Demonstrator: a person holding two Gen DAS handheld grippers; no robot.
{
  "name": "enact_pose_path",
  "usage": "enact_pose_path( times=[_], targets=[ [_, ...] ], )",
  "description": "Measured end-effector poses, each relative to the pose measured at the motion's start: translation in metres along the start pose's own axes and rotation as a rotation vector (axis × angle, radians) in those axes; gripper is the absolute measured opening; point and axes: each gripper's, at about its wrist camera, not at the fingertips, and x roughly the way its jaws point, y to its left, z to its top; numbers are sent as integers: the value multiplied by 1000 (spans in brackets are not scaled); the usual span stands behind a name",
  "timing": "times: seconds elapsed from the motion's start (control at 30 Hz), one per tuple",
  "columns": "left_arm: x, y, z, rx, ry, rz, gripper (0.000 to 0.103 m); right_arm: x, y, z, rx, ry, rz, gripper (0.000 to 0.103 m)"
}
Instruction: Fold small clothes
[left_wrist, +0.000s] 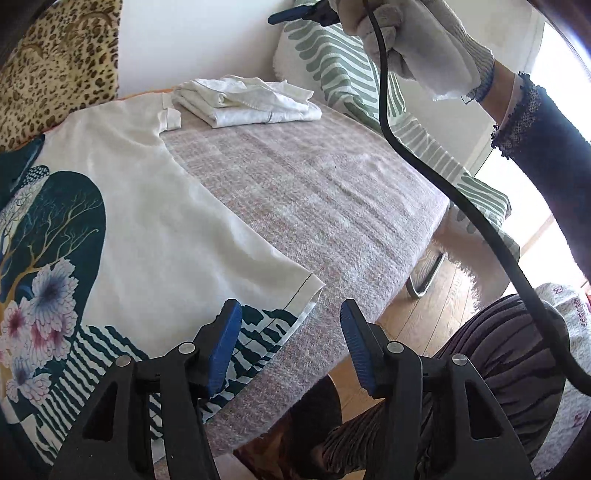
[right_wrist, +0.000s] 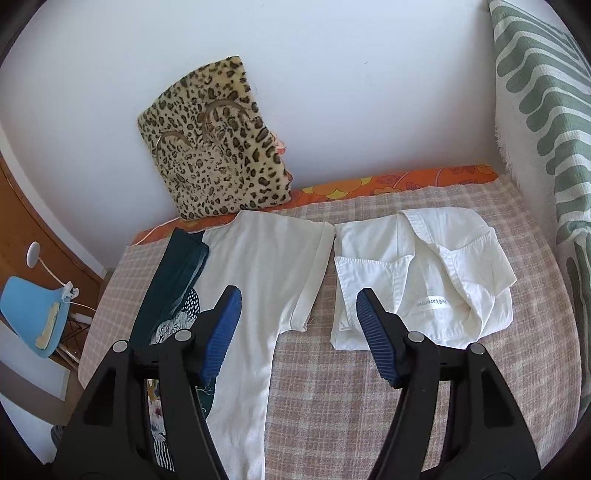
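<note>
Left gripper (left_wrist: 291, 343) spread wide, empty, over the tee's (left_wrist: 155, 206) hem – the tee lies flat on the blanket (left_wrist: 314, 192). Right gripper (right_wrist: 299, 332) likewise agape, empty, between tee and folded shirt (right_wrist: 424, 280) just beside it.

Wall: plain white (right_wrist: 332, 92) behind my bed, bare and evenly lit.
Bed: covered by a pink-beige checked blanket (right_wrist: 369, 406); an orange flowered sheet (right_wrist: 406, 181) shows along the wall edge.
Cushions: a leopard-print cushion (right_wrist: 218, 147) leans upright against the wall; a white cushion with green stripes (right_wrist: 546, 110) stands at the bed's right end.
Floor: light wooden boards (left_wrist: 417, 325) beside the bed, with a chrome bed leg (left_wrist: 424, 280) on them.
Light: bright daylight from a window (left_wrist: 524, 147) at my right.
Left corner: wooden furniture (right_wrist: 44, 236), a blue chair (right_wrist: 33, 310), a white clip lamp (right_wrist: 37, 254).
</note>
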Motion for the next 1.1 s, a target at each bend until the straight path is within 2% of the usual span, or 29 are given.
enact_pose_path(
  times=[0.13, 0.3, 0.4, 0.47, 0.53, 0.6, 0.8, 0.97, 1.1],
  targets=[
    [10, -6, 4, 12, 0, 28, 55, 28, 1, 17, -34, 4, 29, 68],
    [14, -11, 4, 32, -13, 72, 55, 85, 3, 41, -46, 48, 32, 68],
    [16, -11, 3, 33, -33, 78, 54, 124, 7, 53, -61, 82, 45, 62],
    [15, -10, 2, 38, -44, 86, 49, 151, 10, 60, -68, 110, 45, 59],
    [15, -9, 1, 51, -50, 98, 38, 175, 10, 69, -68, 136, 39, 52],
    [14, -5, 1, 41, -57, 90, 31, 196, 9, 78, -63, 151, 25, 52],
    [12, 10, 2, -16, -68, 24, 26, 257, 1, 100, -54, 217, -62, 52],
    [13, 14, 2, -36, -68, -14, 13, 294, -5, 101, -104, 282, -151, 52],
    [14, 23, 2, -81, -71, -55, 6, 310, -26, 99, -44, 343, -139, 55]
  ],
)
